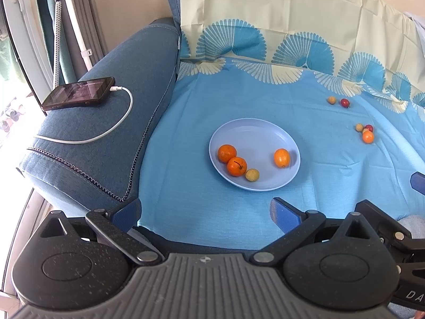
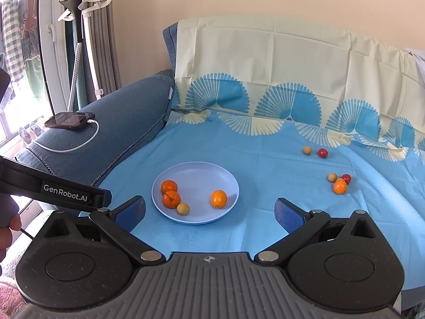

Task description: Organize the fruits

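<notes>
A pale blue plate [image 1: 255, 127] [image 2: 196, 171] lies on the blue cloth with three orange fruits and one small yellowish fruit [image 1: 252, 175] [image 2: 183, 209] in it. Off to the right on the cloth are a tan fruit [image 1: 331, 100] [image 2: 307, 150] beside a red one [image 1: 345, 103] [image 2: 322, 153], and nearer a cluster of an orange fruit [image 1: 368, 137] [image 2: 340, 186], a tan one and a red one. My left gripper [image 1: 205, 210] is open, short of the plate, holding nothing. My right gripper [image 2: 209, 210] is open too, empty, near the plate's front rim.
A blue sofa armrest [image 1: 106, 122] [image 2: 124, 122] on the left carries a phone [image 1: 79, 93] [image 2: 69, 120] on a white cable. The patterned cloth climbs the backrest [image 2: 265, 61]. The other gripper's body [image 2: 53, 190] and a hand [image 2: 8, 228] sit at left.
</notes>
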`<state>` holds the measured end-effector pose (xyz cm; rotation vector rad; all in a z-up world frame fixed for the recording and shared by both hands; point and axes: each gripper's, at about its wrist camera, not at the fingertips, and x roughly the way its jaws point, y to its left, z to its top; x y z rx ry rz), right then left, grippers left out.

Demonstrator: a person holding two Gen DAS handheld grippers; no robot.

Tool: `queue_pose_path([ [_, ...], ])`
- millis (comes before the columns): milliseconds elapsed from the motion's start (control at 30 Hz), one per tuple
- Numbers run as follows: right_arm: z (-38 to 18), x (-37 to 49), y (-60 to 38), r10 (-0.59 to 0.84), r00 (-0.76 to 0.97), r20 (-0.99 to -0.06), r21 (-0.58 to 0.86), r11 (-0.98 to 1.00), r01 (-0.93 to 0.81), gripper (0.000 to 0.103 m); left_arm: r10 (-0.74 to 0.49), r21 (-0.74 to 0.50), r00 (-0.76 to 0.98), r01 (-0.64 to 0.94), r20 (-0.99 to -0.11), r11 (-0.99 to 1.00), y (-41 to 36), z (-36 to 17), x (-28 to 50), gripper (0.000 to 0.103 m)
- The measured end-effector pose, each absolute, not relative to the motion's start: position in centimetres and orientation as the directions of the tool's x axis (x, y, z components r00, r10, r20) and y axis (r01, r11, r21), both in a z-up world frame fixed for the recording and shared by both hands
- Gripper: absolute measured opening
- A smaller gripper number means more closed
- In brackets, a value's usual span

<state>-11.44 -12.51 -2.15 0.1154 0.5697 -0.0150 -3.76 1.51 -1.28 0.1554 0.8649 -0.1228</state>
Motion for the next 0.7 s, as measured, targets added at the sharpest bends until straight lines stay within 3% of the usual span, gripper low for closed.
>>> queue_pose_path([
  [700, -1.6, -13.0, -13.8, 0.008, 0.862, -0.506, 0.139, 0.988, 0.073, 0.102, -0.036, 0.114, 0.670, 0.178, -0.742, 0.977, 1.2, -0.2, -4.8, 0.103],
])
